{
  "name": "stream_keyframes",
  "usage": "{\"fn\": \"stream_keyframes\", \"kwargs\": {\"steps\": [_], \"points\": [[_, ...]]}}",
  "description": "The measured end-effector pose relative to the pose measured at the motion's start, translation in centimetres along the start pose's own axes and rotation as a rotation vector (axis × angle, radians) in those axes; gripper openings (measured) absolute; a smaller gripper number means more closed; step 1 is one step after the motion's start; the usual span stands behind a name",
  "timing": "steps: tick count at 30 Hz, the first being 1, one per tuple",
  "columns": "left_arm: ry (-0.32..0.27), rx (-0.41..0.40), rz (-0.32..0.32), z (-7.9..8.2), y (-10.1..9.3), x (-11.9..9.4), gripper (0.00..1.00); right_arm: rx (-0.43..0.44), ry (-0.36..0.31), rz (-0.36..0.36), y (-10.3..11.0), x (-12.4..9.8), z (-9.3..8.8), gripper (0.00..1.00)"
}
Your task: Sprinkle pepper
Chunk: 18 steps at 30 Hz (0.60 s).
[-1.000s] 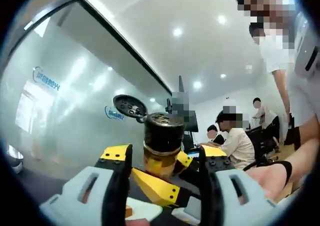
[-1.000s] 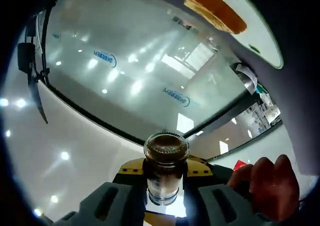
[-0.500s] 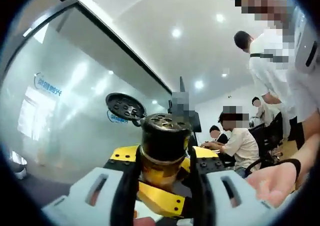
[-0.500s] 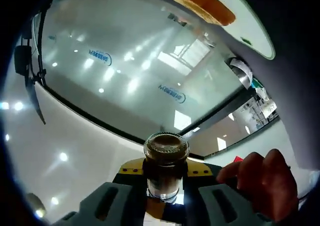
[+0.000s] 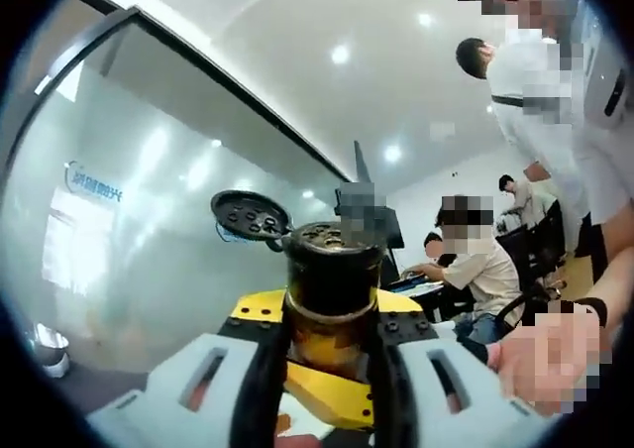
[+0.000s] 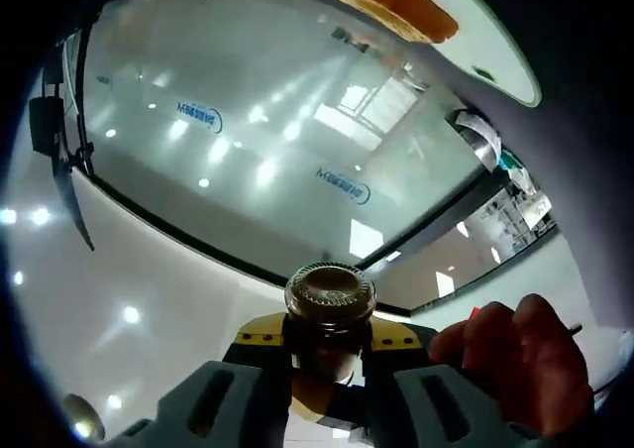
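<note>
The pepper bottle (image 5: 332, 289) has an amber glass body, a dark perforated top and a flip lid (image 5: 248, 213) standing open to its left. My left gripper (image 5: 329, 314) is shut on the bottle's body, its yellow-tipped jaws pressed on both sides. Below it shows a yellow part of the other gripper (image 5: 322, 393). In the right gripper view the same bottle (image 6: 330, 304) stands between the jaws of my right gripper (image 6: 329, 344), which is shut on it. That view is upside down, with a white plate (image 6: 500, 66) bearing toast (image 6: 394, 2) at its top.
A frosted glass wall (image 5: 129, 220) with blue logos fills the left. Several people (image 5: 475, 270) sit or stand at desks on the right. A hand (image 6: 520, 364) is by the right gripper, and a dark table (image 6: 584, 151) runs along the right edge.
My left gripper's jaws have gone from wide open to shut on the pepper bottle. The right gripper has kept hold of the bottle, and both views have drifted slightly.
</note>
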<state>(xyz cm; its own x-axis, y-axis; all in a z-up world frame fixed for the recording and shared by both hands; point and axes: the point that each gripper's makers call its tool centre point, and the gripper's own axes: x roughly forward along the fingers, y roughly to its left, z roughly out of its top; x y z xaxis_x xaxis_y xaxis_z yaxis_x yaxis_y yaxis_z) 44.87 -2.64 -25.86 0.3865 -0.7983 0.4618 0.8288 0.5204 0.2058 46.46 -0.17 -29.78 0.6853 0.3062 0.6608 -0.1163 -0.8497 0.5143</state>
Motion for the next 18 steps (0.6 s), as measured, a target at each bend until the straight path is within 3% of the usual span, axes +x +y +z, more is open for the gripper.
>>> {"fn": "stream_keyframes", "kwargs": {"steps": [5,18], "points": [[0.033,0.039,0.004,0.17,-0.21,0.18,0.2,0.019,0.005,0.022,0.36,-0.07,-0.22,0.22],[0.034,0.038,0.024,0.4,-0.4,-0.21,0.19,0.003,-0.013,-0.016,-0.31,0.15,-0.11,0.24]]}}
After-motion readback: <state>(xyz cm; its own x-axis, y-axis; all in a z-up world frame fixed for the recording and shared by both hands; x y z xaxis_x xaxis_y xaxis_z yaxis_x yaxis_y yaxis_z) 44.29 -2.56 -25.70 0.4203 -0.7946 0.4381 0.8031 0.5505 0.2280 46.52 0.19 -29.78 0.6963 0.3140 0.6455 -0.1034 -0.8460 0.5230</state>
